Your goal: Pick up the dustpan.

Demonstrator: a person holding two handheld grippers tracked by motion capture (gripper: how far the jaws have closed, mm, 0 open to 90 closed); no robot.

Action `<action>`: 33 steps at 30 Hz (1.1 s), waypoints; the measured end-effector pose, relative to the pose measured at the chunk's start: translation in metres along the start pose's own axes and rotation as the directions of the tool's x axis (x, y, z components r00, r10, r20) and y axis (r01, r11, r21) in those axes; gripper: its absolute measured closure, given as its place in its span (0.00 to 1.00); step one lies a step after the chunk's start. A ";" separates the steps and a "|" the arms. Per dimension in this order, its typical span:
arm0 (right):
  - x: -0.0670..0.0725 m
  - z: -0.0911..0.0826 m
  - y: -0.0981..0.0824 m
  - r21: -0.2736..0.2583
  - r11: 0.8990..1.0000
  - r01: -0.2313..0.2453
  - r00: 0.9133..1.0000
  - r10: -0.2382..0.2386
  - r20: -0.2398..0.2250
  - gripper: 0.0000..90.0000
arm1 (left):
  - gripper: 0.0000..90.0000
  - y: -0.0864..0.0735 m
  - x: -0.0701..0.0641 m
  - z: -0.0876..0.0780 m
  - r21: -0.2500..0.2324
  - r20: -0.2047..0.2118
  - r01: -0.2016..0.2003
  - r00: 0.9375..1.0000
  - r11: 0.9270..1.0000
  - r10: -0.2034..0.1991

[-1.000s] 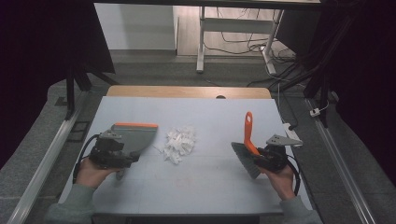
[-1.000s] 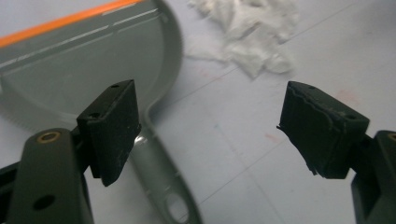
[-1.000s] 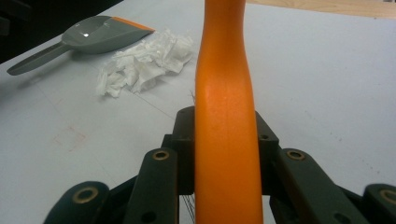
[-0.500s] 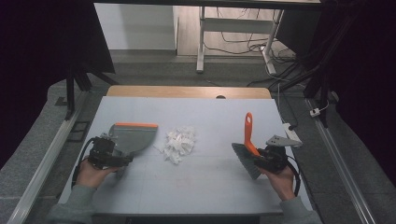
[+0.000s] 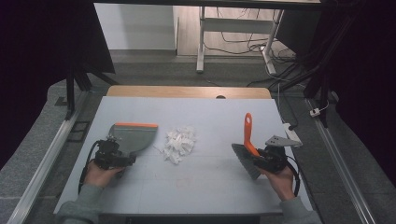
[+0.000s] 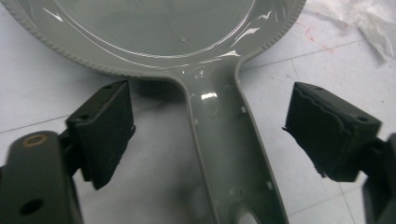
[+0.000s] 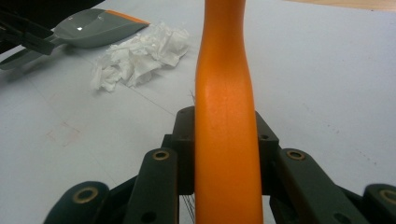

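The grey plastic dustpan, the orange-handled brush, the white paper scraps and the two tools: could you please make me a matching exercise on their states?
1. grey plastic dustpan with orange lip
2. orange-handled brush
3. pile of white crumpled paper scraps
4. left tool

a. clamped in the shut right tool
b. loose in the table's middle
c. open, jaws either side of a handle
d. flat on the table, handle ungripped

Pairs: 1-d, 2-a, 3-b, 4-c
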State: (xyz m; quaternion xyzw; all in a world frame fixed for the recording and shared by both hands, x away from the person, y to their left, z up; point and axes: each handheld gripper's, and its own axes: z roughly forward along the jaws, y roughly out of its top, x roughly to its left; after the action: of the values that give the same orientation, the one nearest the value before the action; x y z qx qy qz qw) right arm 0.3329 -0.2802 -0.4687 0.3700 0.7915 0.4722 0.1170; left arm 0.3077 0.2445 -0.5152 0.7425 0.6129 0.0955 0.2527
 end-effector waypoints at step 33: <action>0.001 0.003 -0.003 0.014 1.000 -0.003 1.000 0.003 -0.001 0.78 | 0.67 -0.003 0.015 0.010 -0.035 0.042 0.052 0.998 0.998 -0.051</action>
State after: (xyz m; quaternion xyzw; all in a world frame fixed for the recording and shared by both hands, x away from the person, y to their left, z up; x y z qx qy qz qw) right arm 0.3331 -0.2783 -0.4726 0.3719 0.7944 0.4668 0.1131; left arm 0.3134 0.2568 -0.5280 0.7236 0.6247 0.0848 0.2810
